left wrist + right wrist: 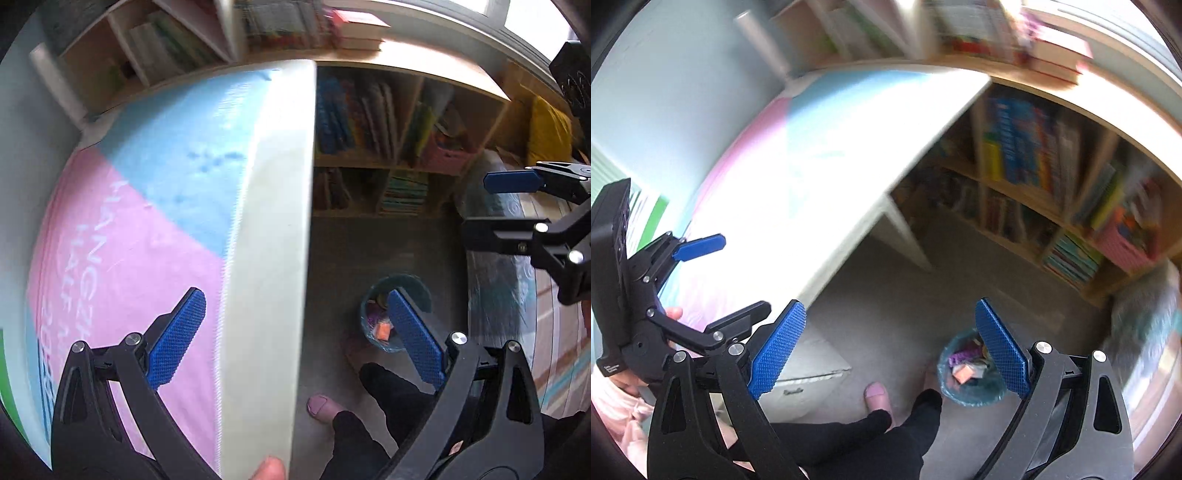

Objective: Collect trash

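A small trash bin [384, 325] with a teal liner stands on the grey floor and holds colourful scraps; it also shows in the right wrist view [971, 373]. My left gripper [295, 339] is open and empty, over the edge of the white table [269, 236] with its pink and blue mat. My right gripper [890, 350] is open and empty, high above the floor with the bin by its right finger. The right gripper shows at the right of the left wrist view [495, 206]; the left gripper shows at the left of the right wrist view [727, 273].
A wooden bookshelf [399, 147] full of books stands behind the table, also in the right wrist view [1052, 177]. The person's black-clad legs and pink slippers [879, 398] stand beside the bin. A patterned bed or blanket [517, 280] lies at the right.
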Demonstrator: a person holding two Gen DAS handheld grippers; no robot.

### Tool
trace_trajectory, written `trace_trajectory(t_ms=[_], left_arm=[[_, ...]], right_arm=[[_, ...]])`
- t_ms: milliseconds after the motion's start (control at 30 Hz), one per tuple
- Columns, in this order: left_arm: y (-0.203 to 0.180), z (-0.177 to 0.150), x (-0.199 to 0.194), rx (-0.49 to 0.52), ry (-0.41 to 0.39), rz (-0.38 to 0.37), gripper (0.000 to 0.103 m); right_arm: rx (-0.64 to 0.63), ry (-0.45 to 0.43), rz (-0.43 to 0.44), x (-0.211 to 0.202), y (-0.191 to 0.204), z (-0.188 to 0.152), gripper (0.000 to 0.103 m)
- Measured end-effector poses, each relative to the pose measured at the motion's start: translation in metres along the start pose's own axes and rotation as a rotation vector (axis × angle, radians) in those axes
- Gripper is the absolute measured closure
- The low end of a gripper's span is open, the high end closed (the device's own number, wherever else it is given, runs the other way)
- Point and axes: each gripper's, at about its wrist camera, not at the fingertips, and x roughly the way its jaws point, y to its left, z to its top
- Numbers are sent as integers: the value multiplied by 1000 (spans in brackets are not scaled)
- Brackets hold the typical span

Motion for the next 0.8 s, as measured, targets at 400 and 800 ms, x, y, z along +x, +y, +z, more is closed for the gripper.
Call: trace_trajectory(t_ms=[400, 800], left_arm=[[103, -65, -29, -426, 2, 146, 7], [165, -149, -63, -773, 13, 297, 7]], right_arm=[[-335, 45, 146, 36, 112, 35, 11], [-542, 139, 287, 72, 220, 42, 11]])
